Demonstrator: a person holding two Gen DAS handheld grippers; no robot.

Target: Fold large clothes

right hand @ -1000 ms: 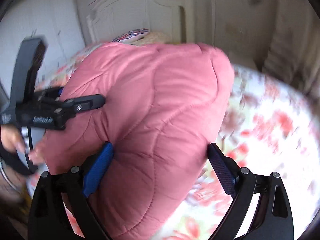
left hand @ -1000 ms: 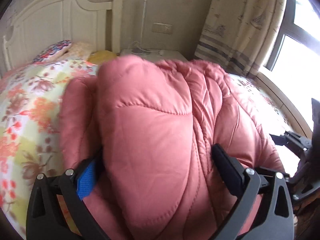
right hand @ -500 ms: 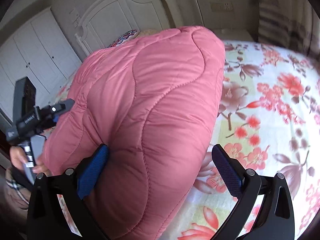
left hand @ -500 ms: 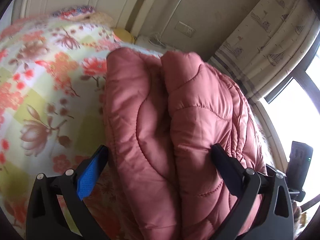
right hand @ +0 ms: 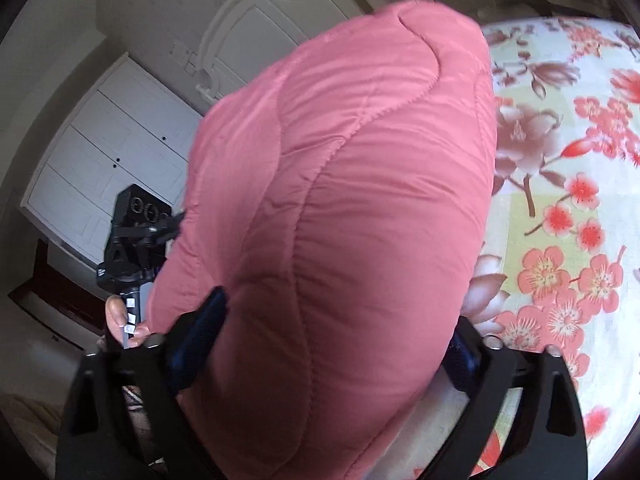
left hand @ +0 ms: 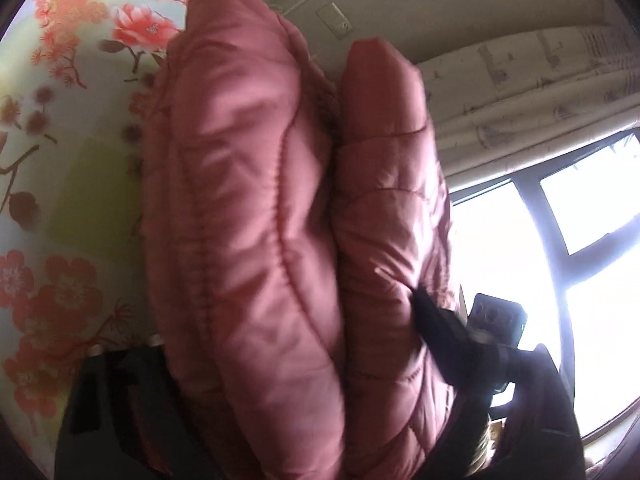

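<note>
A thick pink quilted jacket [left hand: 256, 240] fills both views, folded into a bulky bundle above a flowered bedspread [left hand: 60, 184]. My left gripper [left hand: 288, 344] is shut on the jacket, its jaws spread wide around two padded layers; its left finger is buried in fabric. My right gripper [right hand: 332, 340] is shut on the jacket [right hand: 352, 216] at the other side, also wide around the bundle. The left gripper also shows in the right wrist view [right hand: 136, 240], held by a hand at the bundle's left edge. The right gripper's body shows in the left wrist view [left hand: 496, 320].
The flowered bedspread [right hand: 568, 208] spreads to the right of the bundle. A white headboard [right hand: 256, 28] and white wardrobe doors [right hand: 108, 148] stand behind. A patterned curtain [left hand: 532, 88] and a bright window [left hand: 580, 264] lie on the right side.
Both grippers have tilted and turned with the jacket; the bundle now stands more on edge and closer to both cameras. The grips are unchanged.
</note>
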